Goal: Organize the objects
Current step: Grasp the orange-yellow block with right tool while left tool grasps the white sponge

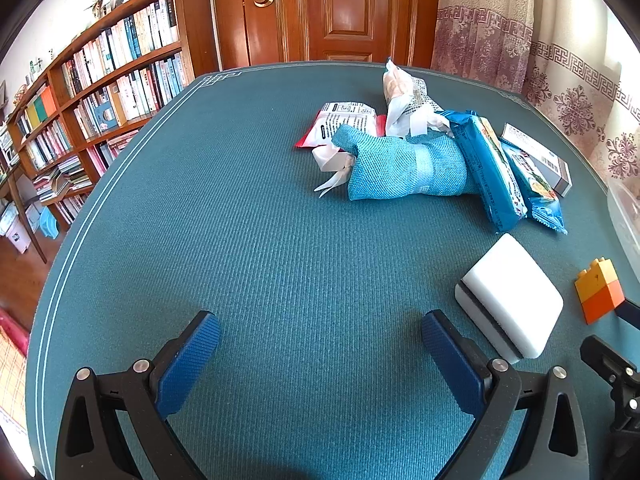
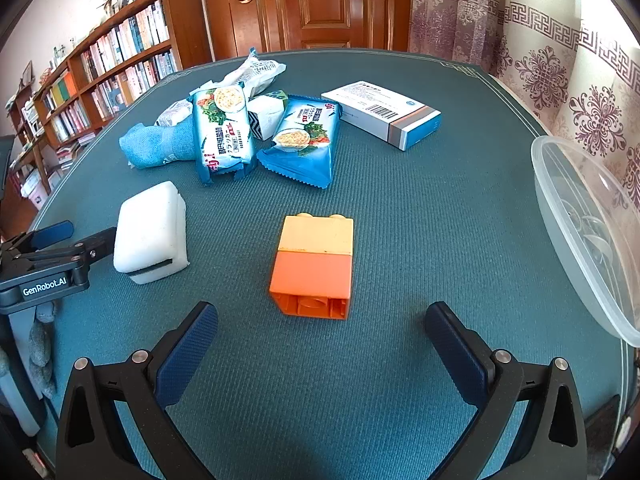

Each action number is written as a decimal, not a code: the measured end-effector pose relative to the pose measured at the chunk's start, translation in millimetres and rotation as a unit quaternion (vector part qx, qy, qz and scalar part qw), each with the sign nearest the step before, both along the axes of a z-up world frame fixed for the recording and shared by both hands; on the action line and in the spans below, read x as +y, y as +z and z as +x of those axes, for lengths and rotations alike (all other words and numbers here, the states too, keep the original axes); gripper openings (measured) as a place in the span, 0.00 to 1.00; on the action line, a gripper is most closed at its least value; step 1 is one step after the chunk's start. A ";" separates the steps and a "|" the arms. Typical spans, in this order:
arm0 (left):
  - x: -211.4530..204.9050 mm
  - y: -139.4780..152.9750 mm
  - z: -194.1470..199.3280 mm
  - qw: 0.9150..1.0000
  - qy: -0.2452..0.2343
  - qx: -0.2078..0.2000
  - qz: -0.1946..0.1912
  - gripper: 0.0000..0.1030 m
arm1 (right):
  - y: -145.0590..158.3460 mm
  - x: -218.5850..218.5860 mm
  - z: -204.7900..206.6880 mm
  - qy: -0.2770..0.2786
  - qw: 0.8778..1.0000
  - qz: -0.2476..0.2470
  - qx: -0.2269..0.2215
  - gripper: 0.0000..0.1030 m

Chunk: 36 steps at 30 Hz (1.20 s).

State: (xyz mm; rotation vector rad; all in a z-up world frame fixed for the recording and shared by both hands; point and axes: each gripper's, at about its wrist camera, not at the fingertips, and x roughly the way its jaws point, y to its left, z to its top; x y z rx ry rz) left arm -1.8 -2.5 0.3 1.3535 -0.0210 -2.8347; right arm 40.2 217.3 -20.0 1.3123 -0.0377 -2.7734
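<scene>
Basically nothing sorted yet. My left gripper (image 1: 320,354) and right gripper (image 2: 322,344) both hang released, empty. Orange block (image 2: 314,264), sponge (image 2: 152,232), cracker packs (image 2: 224,132) and box (image 2: 386,114) all loose on the counter (image 2: 420,220); clear tub (image 2: 580,216) looks unused.

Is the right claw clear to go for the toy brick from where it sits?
Probably yes: the right claw is open, the brick lies just ahead of it, alone on bare cloth.

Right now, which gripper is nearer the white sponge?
Left. The left gripper sits open with the white sponge just beside its right finger; the right gripper is open over by the orange block.
</scene>
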 end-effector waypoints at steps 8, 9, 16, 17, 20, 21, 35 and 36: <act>-2.9 3.2 7.7 0.999 -0.033 0.005 0.029 1.00 | 5.8 12.4 6.5 -0.017 1.000 -0.020 0.013 0.81; -4.3 3.8 7.7 0.999 -0.032 0.003 0.038 1.00 | 6.9 14.1 6.2 -0.017 0.999 -0.025 0.015 0.78; -15.0 15.1 16.5 0.997 -0.010 0.008 0.081 1.00 | 9.1 14.9 -3.2 0.001 0.998 -0.064 0.022 0.53; -12.1 17.7 18.2 0.997 -0.013 0.010 0.081 1.00 | 8.8 12.9 -4.7 0.004 0.998 -0.064 0.023 0.52; 1.6 25.7 20.8 0.997 -0.032 0.018 0.074 1.00 | 8.3 7.9 -7.7 0.011 0.998 -0.059 0.025 0.50; 7.4 28.1 21.9 0.997 -0.040 0.020 0.070 1.00 | 7.9 7.1 -8.0 0.011 0.998 -0.058 0.025 0.49; 65.5 25.6 5.2 0.995 -0.087 0.010 0.039 1.00 | 5.5 1.7 -2.3 0.004 0.999 -0.035 0.035 0.48; 66.7 24.2 3.2 0.996 -0.086 0.008 0.039 1.00 | 5.6 1.4 -2.3 0.004 0.999 -0.034 0.035 0.49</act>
